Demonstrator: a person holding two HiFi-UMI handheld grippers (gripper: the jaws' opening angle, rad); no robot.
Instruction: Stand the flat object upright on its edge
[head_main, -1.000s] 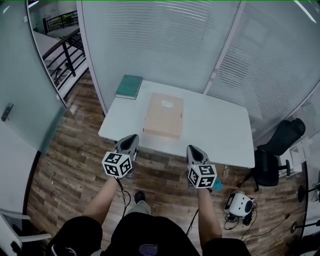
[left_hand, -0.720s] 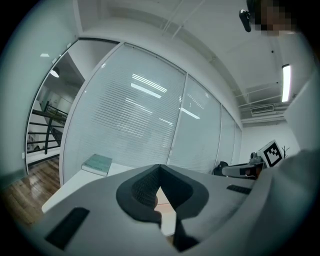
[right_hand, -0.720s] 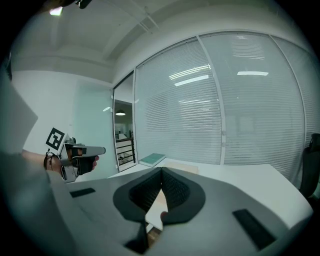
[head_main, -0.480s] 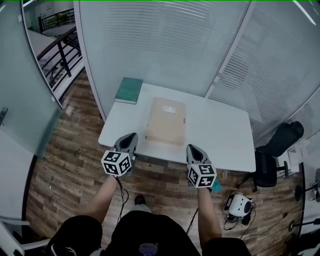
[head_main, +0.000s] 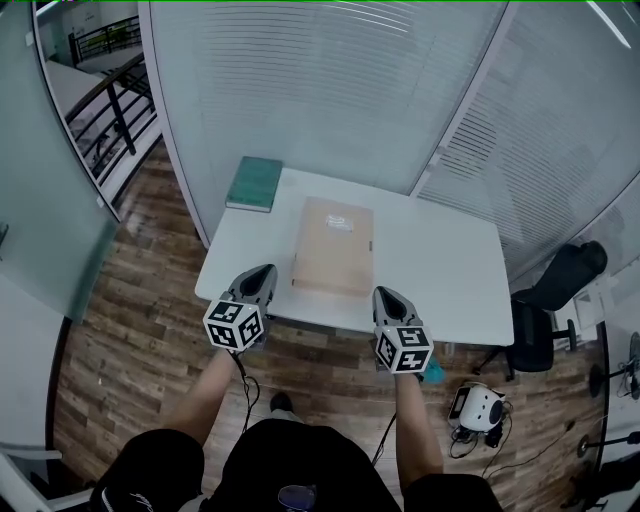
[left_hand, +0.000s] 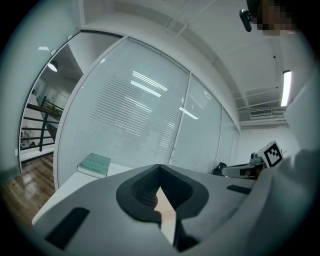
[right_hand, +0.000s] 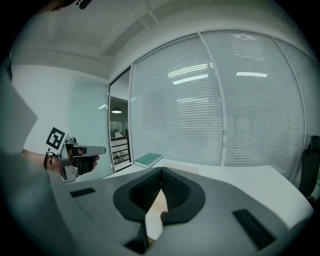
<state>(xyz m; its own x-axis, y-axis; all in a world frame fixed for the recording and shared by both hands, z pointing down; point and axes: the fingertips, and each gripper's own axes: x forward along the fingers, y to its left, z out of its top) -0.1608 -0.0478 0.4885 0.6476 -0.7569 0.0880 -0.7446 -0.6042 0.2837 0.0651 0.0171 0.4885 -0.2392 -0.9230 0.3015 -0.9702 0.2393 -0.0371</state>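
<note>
Tan, flat on the worktop (head_main: 440, 270): bring left gripper (head_main: 261, 274) and right gripper (head_main: 386, 297), both pressed together, empty, to the flat object (head_main: 333, 246); spread, pinch its sides, tip up slowly.

Both arms reach forward from the torso, roughly parallel. The left gripper (head_main: 262, 273) has its jaws pressed together with nothing between them and points about level. The right gripper (head_main: 386, 295) also has its jaws together and empty, tipped slightly downward. The grippers sit side by side, apart, marker cubes facing up. The left forearm (head_main: 203, 398) and right forearm (head_main: 417, 425) are bare.
</note>
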